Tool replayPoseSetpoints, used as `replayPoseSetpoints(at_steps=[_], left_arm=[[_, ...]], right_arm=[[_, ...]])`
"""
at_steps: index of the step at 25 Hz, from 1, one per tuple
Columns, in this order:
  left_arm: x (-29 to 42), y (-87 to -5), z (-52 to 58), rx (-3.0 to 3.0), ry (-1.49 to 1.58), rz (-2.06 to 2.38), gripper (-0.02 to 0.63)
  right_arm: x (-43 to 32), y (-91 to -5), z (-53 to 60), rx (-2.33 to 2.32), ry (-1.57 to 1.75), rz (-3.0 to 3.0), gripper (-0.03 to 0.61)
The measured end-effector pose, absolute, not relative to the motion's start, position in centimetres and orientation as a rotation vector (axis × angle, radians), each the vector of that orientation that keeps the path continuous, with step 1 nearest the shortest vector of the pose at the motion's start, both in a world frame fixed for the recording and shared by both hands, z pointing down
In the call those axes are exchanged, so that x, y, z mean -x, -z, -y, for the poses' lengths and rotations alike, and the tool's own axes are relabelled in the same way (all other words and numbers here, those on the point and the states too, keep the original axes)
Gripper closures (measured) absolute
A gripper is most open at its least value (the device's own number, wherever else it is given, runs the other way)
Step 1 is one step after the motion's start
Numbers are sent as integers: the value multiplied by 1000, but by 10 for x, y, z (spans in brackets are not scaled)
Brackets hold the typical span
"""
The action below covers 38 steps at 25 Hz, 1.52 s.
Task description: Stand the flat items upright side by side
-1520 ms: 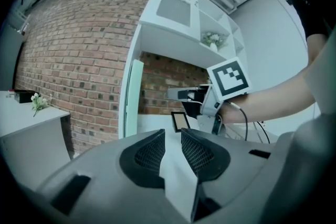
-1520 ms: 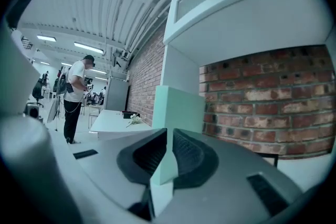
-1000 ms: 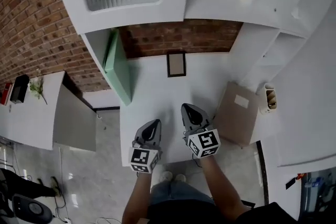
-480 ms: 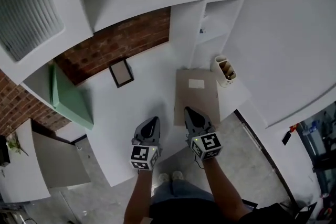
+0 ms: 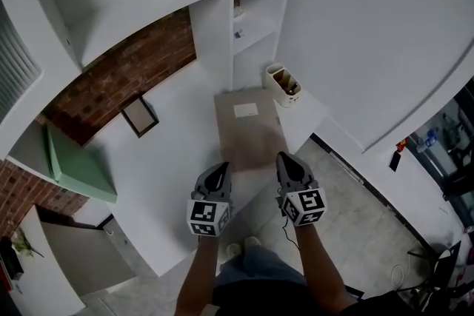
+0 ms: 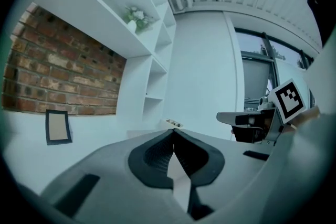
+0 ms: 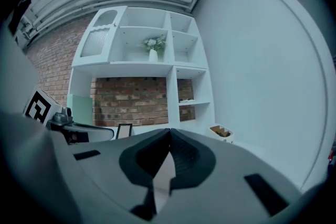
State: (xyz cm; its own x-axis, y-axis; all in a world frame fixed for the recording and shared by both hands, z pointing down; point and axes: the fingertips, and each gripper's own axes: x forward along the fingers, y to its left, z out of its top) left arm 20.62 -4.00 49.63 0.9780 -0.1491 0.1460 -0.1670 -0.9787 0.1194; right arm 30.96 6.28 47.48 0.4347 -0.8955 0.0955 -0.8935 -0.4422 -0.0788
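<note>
Since a second ago the person has swung round to the right: the brown folder [image 5: 248, 126], then off to the right of both hands, now lies straight ahead of them, and the green board [image 5: 78, 168] and picture frame [image 5: 139, 117] have slid to the left of the head view. Far left, the green board stands on edge. Next, the picture frame leans at the brick wall [image 5: 126, 74], well apart from either hand. Left gripper [image 5: 221, 168]: jaws fully together, nothing between them, tip just at the folder's near left corner. The folder lies flat on the white desk [image 5: 178, 159], label up. Its long axis runs away from the person toward the shelves, and its near short edge sits close to the desk's edge. Right gripper [image 5: 285, 158]: jaws likewise shut and empty, tip at the near right corner. Judgement: the folder sits between the two grippers, about equally near each. Either must open before it can take the near edge and tip the folder up. A small white holder [image 5: 284, 85] stands just beside the folder's far right corner.
</note>
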Motion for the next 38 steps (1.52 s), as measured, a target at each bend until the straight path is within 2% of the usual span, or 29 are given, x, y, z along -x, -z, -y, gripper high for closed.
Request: replayPoseSetpoints(at_steps=[14, 27, 30, 33, 38], left_arm=[[-215, -502, 41, -2972, -243, 247, 604], [-267, -531, 92, -2885, -410, 362, 603], [-278, -543, 103, -2833, -454, 375, 600], [-288, -557, 114, -2785, -510, 387, 524], [-301, -582, 133, -2698, -635, 413, 434]], right_arm=[[-325, -481, -70, 2663, 229, -1606, 581], [-394, -510, -29, 2579, 418, -1682, 579], [-409, -522, -21, 2548, 489, -1715, 540], [-422, -534, -12, 2523, 559, -1742, 504], [-441, -559, 4, 2462, 738, -1790, 423]])
